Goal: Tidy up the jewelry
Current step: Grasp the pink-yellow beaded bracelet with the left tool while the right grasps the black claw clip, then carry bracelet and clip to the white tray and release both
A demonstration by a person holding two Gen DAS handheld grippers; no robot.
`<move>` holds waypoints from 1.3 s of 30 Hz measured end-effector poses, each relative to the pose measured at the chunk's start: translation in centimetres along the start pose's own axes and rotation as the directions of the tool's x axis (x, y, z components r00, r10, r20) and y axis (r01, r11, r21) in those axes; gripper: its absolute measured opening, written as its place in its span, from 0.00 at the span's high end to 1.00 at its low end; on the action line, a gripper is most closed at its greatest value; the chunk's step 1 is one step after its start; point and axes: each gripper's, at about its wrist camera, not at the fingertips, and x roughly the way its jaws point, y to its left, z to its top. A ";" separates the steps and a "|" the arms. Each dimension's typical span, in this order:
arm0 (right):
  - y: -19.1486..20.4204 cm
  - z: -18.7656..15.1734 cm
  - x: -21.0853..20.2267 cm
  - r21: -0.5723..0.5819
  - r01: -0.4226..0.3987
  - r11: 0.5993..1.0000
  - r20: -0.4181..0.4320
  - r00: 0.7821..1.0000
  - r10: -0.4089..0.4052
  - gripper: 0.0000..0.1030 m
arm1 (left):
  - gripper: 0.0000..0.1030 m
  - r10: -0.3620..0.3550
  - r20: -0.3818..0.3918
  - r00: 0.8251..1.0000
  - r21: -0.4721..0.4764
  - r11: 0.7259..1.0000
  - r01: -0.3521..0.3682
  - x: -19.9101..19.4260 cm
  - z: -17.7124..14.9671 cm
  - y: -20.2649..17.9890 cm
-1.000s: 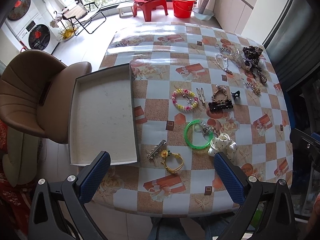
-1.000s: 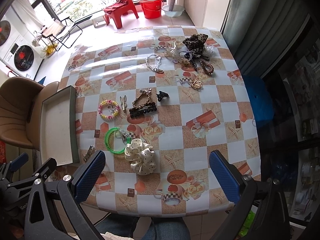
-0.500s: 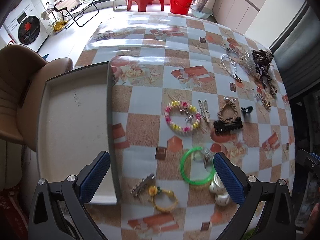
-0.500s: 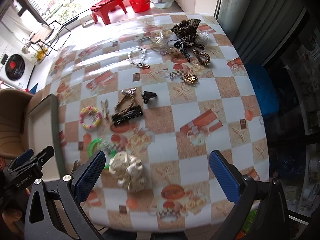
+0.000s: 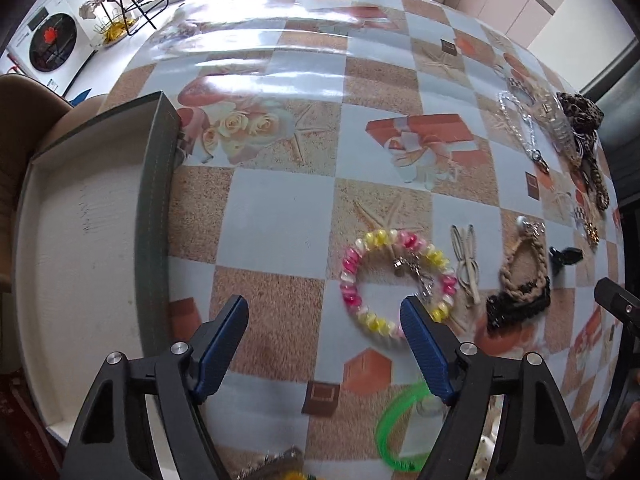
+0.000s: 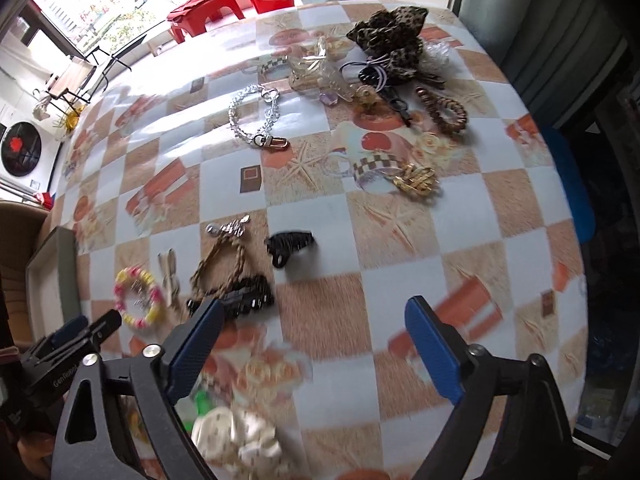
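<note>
My left claw (image 5: pixel 324 322) and right claw (image 6: pixel 314 330) stand spread, jaws just narrowing, nothing between them. Only the left view shows the tray's (image 5: pixel 154 216) bare floor at left, beaded bracelet (image 5: pixel 394 282) near; only the right view shows the far leopard scrunchie (image 6: pixel 390 38) pile clearly.

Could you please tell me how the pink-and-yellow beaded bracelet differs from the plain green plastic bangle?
The pink-and-yellow beaded bracelet is strung from separate beads and carries small metal charms; the plain green plastic bangle is one smooth translucent ring. The bracelet lies fully visible; the bangle is partly hidden behind a gripper finger. Both lie flat on the tablecloth.
</note>
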 end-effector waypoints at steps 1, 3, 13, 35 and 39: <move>0.0 0.3 0.6 0.005 -0.006 1.000 0.004 1.000 0.006 0.15 | 0.20 0.004 0.002 1.000 0.001 1.000 -0.004 0.5 0.2 0.0; 0.0 0.8 1.5 0.017 -0.010 1.000 0.008 1.000 0.010 0.21 | 0.20 0.007 0.008 1.000 0.006 1.000 -0.007 1.1 0.4 -0.1; 0.1 1.4 4.7 0.068 -0.023 0.997 0.052 0.998 0.020 0.42 | 0.23 0.031 0.120 0.992 0.082 0.996 -0.041 2.1 0.7 -2.0; -1.5 -0.5 0.3 0.084 -0.050 0.995 0.137 0.990 0.038 0.61 | 0.88 -0.147 0.160 0.976 0.111 0.985 0.130 -2.4 -1.1 -1.5; -1.2 -1.1 -0.9 0.077 -0.063 0.995 0.146 0.988 0.051 0.61 | 0.88 -0.175 0.178 0.968 0.102 0.982 0.158 -4.4 -1.4 -1.0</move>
